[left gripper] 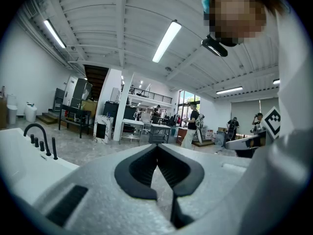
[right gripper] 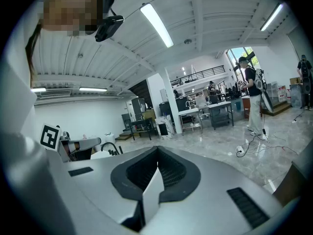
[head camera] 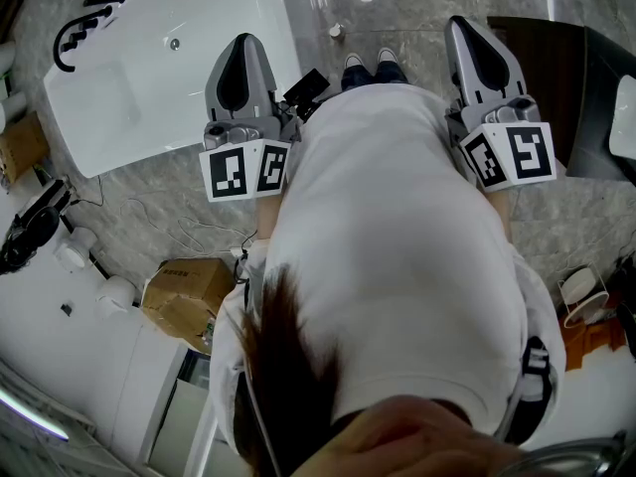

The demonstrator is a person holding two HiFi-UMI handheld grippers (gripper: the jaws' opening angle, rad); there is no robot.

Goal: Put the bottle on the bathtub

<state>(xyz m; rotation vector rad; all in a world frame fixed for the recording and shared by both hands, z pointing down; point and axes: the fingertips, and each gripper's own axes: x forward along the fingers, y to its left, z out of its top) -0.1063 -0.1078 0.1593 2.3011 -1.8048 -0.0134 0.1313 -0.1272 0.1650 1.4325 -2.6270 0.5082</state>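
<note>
Bathtub (head camera: 149, 78): white, on grey marble floor (head camera: 179, 217), ahead and left of the person; black tap (head camera: 84, 26) at its far-left end.
Bottle: cannot be made out in any view.
Left gripper (head camera: 242, 43): held beside the torso, pointing forward near level, tip seen against the tub's rim; jaws clenched together, nothing between.
Right gripper (head camera: 461, 28): same pose on the other side, jaws likewise closed and empty.
Hidden: white shirt (head camera: 397, 266) covers the floor between the grippers; only shoes (head camera: 374, 64) show.
Surroundings: cardboard box (head camera: 184, 291) lower left; dark cabinet (head camera: 556, 63) right.
</note>
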